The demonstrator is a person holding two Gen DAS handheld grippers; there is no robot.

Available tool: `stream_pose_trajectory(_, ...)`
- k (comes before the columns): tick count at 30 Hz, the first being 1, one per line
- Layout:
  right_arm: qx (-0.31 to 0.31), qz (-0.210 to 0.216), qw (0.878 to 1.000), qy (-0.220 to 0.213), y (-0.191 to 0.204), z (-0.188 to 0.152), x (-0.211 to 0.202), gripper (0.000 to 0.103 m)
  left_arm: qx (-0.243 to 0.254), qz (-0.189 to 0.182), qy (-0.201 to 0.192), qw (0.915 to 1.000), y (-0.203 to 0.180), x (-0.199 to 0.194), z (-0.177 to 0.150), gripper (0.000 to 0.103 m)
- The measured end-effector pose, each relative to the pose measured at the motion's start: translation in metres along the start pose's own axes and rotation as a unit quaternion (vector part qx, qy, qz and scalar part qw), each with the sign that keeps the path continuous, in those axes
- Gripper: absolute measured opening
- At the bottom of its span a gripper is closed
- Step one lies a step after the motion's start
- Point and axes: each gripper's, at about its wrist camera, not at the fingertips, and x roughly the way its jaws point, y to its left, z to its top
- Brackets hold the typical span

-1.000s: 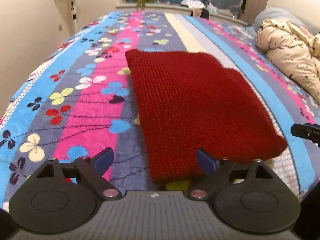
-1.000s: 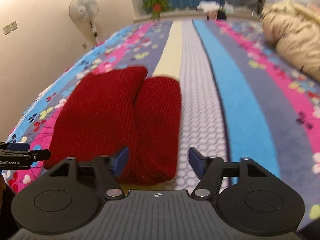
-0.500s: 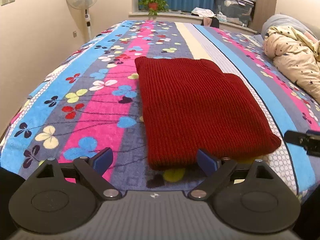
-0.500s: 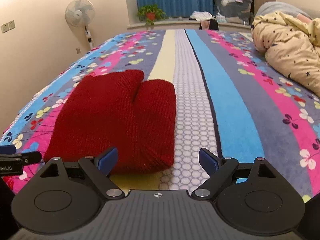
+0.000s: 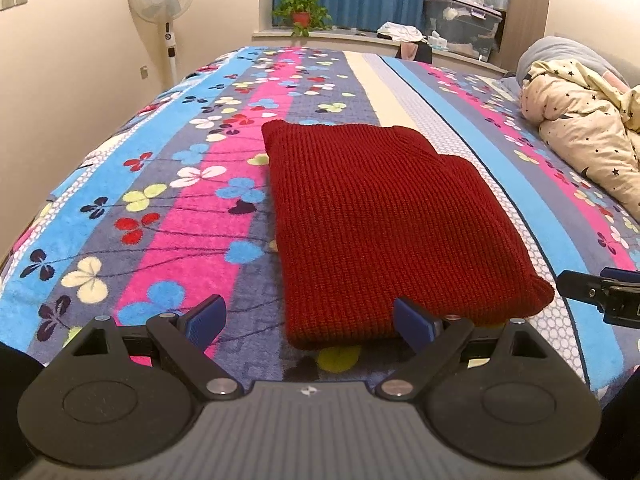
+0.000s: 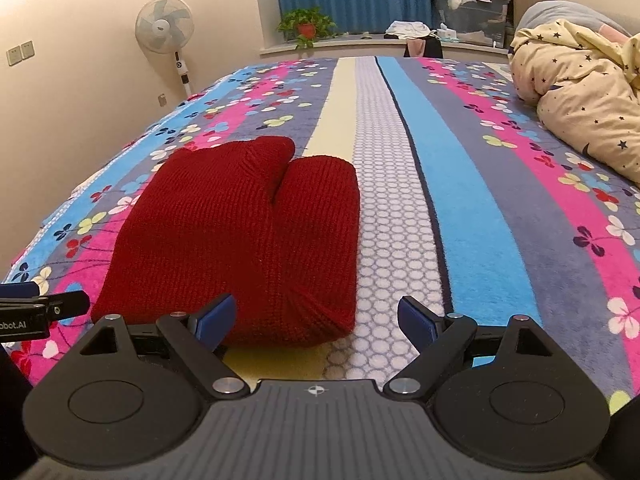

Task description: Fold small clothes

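A dark red knit garment [image 5: 380, 216] lies folded into a thick rectangle on the striped flowered bedspread [image 5: 160, 220]. In the right wrist view it [image 6: 240, 240] shows two rounded folded parts side by side. My left gripper [image 5: 310, 322] is open and empty, raised just short of the garment's near edge. My right gripper [image 6: 316, 318] is open and empty, just short of the garment's near right corner. The right gripper's tip shows at the right edge of the left wrist view [image 5: 600, 292]. The left gripper's tip shows at the left edge of the right wrist view [image 6: 44, 308].
A cream star-print quilt [image 5: 588, 136] is bunched at the bed's right side. A standing fan [image 5: 162, 8] is by the left wall. A potted plant [image 5: 302, 12], clothes and plastic boxes [image 5: 460, 20] sit on the far sill before blue curtains.
Both grippers have drawn back and up from the garment's near edge, so more of the bed and room shows. The garment has stayed folded and still.
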Motion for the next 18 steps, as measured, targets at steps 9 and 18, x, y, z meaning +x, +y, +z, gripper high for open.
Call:
stream_pose_trajectory(9, -0.011, 0.006, 1.000, 0.002, 0.0025, -0.0008, 0.0009, 0.089, 0.002, -0.002, -0.003, 1.0000, 0.0001, 0.0004, -0.0001, 0.094)
stream_pose_trajectory(18, -0.011, 0.005, 1.000, 0.003, 0.0030, -0.0007, 0.0013, 0.089, 0.004, -0.004, -0.005, 1.0000, -0.0001, -0.0001, -0.0005, 0.094)
